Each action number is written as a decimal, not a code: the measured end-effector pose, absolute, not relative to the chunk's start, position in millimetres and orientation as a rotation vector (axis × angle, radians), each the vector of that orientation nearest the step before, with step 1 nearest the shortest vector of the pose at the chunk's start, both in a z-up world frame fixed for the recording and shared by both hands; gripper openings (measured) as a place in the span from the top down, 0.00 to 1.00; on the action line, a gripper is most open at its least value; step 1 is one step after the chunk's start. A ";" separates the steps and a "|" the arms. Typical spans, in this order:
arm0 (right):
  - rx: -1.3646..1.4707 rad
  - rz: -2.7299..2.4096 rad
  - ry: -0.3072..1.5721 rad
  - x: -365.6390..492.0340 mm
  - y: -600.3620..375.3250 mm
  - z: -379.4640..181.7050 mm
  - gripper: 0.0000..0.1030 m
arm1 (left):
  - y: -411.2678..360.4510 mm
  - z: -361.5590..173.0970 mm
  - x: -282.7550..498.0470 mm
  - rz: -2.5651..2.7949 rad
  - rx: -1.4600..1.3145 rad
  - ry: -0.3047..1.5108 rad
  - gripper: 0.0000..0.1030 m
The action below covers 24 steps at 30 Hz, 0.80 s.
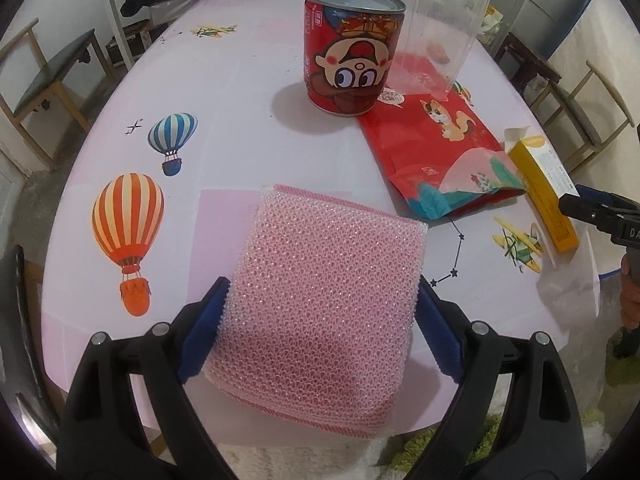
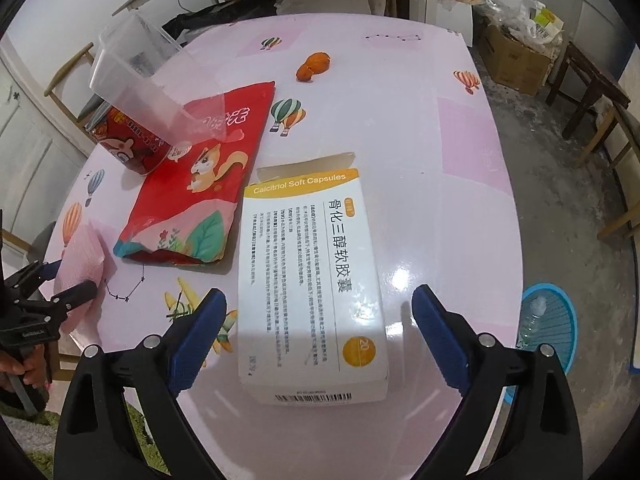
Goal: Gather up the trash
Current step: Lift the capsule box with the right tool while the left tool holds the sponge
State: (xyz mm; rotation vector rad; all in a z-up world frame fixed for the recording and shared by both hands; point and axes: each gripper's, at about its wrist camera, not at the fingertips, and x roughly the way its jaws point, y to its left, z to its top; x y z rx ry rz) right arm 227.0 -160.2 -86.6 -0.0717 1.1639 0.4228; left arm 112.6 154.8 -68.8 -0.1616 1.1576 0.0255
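Left wrist view first: a pink mesh scouring pad (image 1: 320,300) lies flat at the near edge of the table (image 1: 224,128), and the left gripper (image 1: 320,332) brackets it, one blue pad against each side edge. The jaws stand wide and seem to press on the pad's edges, though I cannot say how firmly. Beyond the pad stand a red cartoon tin (image 1: 352,48), a clear plastic tub (image 1: 444,28) lying tipped beside it, and a flattened red snack bag (image 1: 436,152).

Over in the right wrist view, a white and yellow capsule box (image 2: 312,288) lies flat, with its end flap open at the far end. The right gripper (image 2: 320,332) hovers over it with jaws spread, a clear gap between each blue pad and the box; nothing is pinched. Farther off sits a small orange scrap (image 2: 314,66), and a blue basket (image 2: 552,320) stands on the floor past the table's right edge.

My reading is that both hands are at the pick-up step. Next, the right jaws need to close squarely on the box's long sides, and then each item wants lifting clear. The basket looks a likely place for the trash, though that is a guess.
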 end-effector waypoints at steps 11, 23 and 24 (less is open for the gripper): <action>-0.033 0.410 1.194 227.9 -162.0 -91.8 0.30 | 154.5 -67.3 111.9 0.061 -0.173 1.144 0.21; 0.022 0.381 1.221 231.4 -165.7 -96.2 0.28 | 153.0 -64.8 110.9 0.078 -0.179 1.119 0.21; 0.018 0.375 1.219 230.9 -164.6 -96.6 0.28 | 154.0 -63.3 110.7 0.080 -0.181 1.113 0.21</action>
